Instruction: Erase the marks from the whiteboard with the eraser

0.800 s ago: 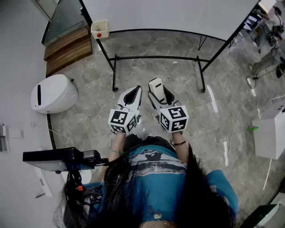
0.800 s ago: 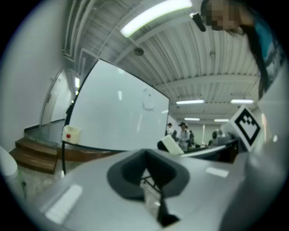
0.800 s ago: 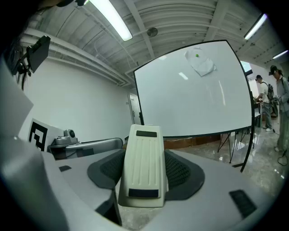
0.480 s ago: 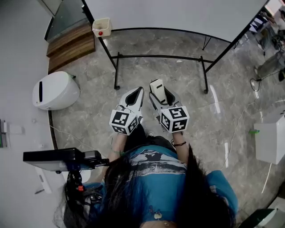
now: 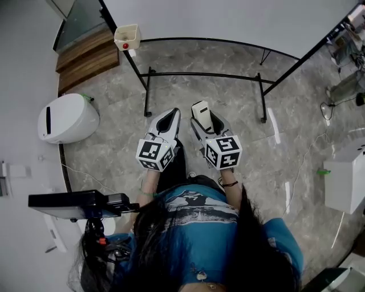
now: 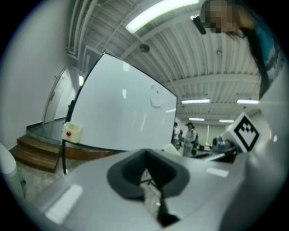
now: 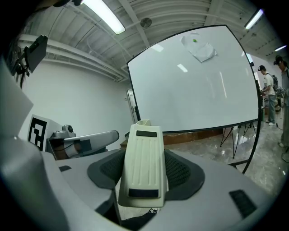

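The eraser (image 7: 143, 167), a cream ribbed block with a dark strip at each end, is sitting upright between the pads of the right gripper (image 5: 203, 118), whose jaws are pressing on its two sides. In the head view the eraser (image 5: 200, 115) is pointing forward over the floor (image 5: 228, 114), well short of the whiteboard (image 5: 228, 17). The left gripper (image 5: 170, 118) is hanging just beside the right one, its jaws drawn together with nothing between them (only a thin slit is showing between the dark pads in its own view).

The whiteboard (image 7: 194, 85) is standing on a black stand (image 5: 202, 74) in front of the person, leaning away at the top. A faint grey smudge (image 7: 199, 50) with a small green dot above it is showing near the board's upper edge. A cream box (image 5: 127, 37) with a red dot is hanging on the frame at the board's left corner. Left of the stand, wooden steps (image 5: 85, 57) are rising toward a glass wall, and a rounded white bin (image 5: 65, 120) is sitting on the floor nearer the person. People (image 6: 189, 133) are standing in the background, beyond the board's right edge.
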Demonstrator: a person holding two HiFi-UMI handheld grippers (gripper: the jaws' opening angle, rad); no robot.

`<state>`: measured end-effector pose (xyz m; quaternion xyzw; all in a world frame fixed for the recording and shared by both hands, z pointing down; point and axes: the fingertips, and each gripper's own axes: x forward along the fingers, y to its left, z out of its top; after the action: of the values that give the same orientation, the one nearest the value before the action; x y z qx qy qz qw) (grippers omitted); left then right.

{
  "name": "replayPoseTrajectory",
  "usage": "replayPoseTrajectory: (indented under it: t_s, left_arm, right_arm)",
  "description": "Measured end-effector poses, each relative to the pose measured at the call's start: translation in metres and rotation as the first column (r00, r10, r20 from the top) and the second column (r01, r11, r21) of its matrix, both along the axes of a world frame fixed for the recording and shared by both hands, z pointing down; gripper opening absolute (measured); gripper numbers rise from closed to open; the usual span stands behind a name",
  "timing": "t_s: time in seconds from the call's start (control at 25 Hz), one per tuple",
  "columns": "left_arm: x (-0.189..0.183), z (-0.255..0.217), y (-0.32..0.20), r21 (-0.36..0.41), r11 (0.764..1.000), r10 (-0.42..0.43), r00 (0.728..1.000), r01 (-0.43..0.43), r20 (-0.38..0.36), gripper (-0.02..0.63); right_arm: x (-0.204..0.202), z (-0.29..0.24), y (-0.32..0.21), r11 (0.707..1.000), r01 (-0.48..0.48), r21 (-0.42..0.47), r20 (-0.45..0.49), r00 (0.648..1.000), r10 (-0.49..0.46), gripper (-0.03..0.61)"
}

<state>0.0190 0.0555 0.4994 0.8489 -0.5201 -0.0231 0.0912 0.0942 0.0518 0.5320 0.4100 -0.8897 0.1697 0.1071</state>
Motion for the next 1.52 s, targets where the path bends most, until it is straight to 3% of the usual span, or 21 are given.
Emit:
replayPoseTrajectory:
  t_s: [0.2, 0.84, 1.24, 1.52]
  left_arm:
    - [-0.028, 0.002, -0.063, 0.001, 1.0, 0.012, 1.0, -0.012, -0.009, 0.003]
    - [-0.137, -0.024, -0.286, 0.045, 0.996, 0.075, 0.997, -0.074, -0.015, 0.003]
    - [-0.136, -0.01, -0.336, 0.004, 0.99, 0.143, 0.989, -0.143, -0.04, 0.003]
    - [-0.124, -0.015, -0.363, 0.008, 0.991, 0.135, 0.99, -0.135, -0.039, 0.003]
  right_arm:
    - [-0.02, 0.002, -0.057, 1.0, -0.023, 0.005, -0.028, 0.999, 0.023, 0.264]
    - [-0.137, -0.02, -0.272, 0.999, -0.038, 0.033, -0.057, 0.998, 0.04, 0.264]
    - [-0.126, -0.04, -0.34, 0.988, -0.106, 0.108, -0.101, 0.988, 0.117, 0.264]
    - [-0.098, -0.103, -0.395, 0.955, -0.111, 0.276, -0.113, 0.983, 0.147, 0.264]
